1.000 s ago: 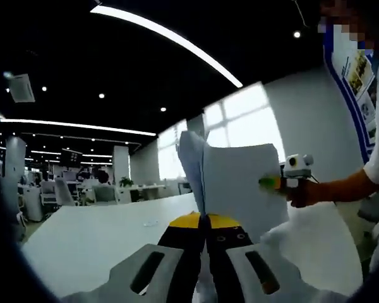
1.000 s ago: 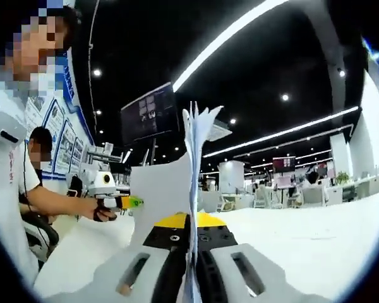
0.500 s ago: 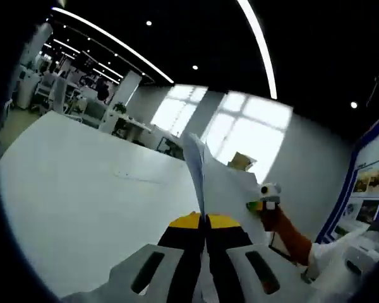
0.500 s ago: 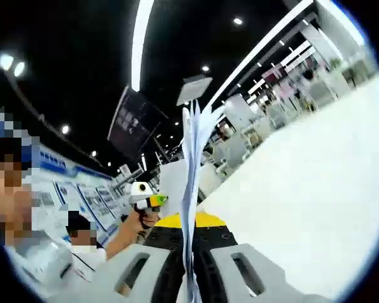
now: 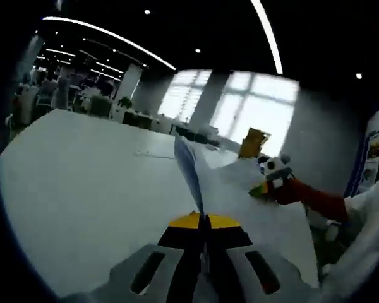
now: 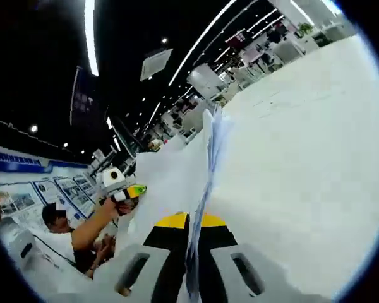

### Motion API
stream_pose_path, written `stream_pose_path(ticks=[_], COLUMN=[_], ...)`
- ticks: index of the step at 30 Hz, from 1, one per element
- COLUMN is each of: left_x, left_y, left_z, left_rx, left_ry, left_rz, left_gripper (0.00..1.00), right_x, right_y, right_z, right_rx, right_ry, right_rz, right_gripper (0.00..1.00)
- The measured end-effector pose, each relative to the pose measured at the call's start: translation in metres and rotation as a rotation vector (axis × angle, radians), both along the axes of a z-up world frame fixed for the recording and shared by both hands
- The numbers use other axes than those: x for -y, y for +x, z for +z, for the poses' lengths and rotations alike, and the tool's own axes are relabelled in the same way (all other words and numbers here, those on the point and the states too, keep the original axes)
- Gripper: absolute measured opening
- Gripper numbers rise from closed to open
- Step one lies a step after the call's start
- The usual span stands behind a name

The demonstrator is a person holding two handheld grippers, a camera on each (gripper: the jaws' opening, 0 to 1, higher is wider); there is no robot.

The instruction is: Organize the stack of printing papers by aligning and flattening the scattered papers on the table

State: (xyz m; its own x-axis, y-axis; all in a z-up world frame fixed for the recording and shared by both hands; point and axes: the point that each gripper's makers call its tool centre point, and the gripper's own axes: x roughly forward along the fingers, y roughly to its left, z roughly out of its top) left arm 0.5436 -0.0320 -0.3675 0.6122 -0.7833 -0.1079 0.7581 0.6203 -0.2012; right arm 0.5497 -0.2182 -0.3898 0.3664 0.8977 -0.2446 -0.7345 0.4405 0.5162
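A stack of white printing papers [image 5: 230,189] is held off the white table [image 5: 88,177] between both grippers. My left gripper [image 5: 205,237] is shut on one edge of it, the sheets rising edge-on from between its jaws. At the stack's far edge in the left gripper view, the right gripper [image 5: 271,180] shows with a person's hand on it. In the right gripper view my right gripper [image 6: 196,237] is shut on the paper stack [image 6: 177,177], whose sheets fan a little at the top. The left gripper [image 6: 123,189] shows at the far edge there, held by a hand.
The wide white table [image 6: 303,145] spreads beside the papers. A person in a white top [image 5: 360,221] stands at the right of the left gripper view. Office desks, chairs and people [image 5: 57,95] lie far behind. Posters [image 6: 25,196] line a wall.
Both grippers have tilted down and lowered the paper stack from upright toward the table. Both views have swung with the hands. Both grips on the stack hold as before.
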Motion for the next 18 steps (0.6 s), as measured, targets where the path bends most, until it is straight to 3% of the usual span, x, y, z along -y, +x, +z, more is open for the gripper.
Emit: stream_pose_path(ticks=[1,5,8,10,12,13,15,17,18], left_x=[-0.001,-0.001,0.001,0.006,0.005,0.007,0.006,0.008,0.006], left_y=[-0.001,0.0,-0.002,-0.006,-0.001,-0.002,-0.001,0.0,0.001], left_z=[-0.004,-0.014,-0.016,-0.026,-0.037,-0.042,-0.049,-0.054,-0.052], left_rx=[0.052,0.084,0.168,0.234,0.249,0.23,0.234,0.24,0.223], left_ry=[0.057,0.145,0.207,0.311,0.413,0.429,0.484,0.497,0.474], left_rz=[-0.002,0.036,0.032,-0.006,-0.012,-0.02,-0.021,-0.022,-0.017], left_gripper=[0.06,0.06,0.06,0.06,0.06,0.06,0.06,0.06,0.06], right_x=[-0.001,-0.004,-0.004,-0.003,-0.002,-0.001,-0.001,0.0,0.001], right_y=[0.0,0.003,0.005,0.006,0.009,0.009,0.01,0.012,0.012], right_z=[-0.002,-0.007,-0.01,-0.02,-0.029,-0.036,-0.041,-0.039,-0.04], right_rx=[0.077,0.392,0.499,0.58,0.555,0.524,0.524,0.527,0.484], right_ry=[-0.048,-0.224,-0.257,-0.32,-0.319,-0.334,-0.353,-0.358,-0.343], right_rz=[0.011,0.06,0.075,0.089,0.093,0.096,0.108,0.106,0.091], right_gripper=[0.0,0.0,0.0,0.0,0.0,0.0,0.0,0.0,0.0])
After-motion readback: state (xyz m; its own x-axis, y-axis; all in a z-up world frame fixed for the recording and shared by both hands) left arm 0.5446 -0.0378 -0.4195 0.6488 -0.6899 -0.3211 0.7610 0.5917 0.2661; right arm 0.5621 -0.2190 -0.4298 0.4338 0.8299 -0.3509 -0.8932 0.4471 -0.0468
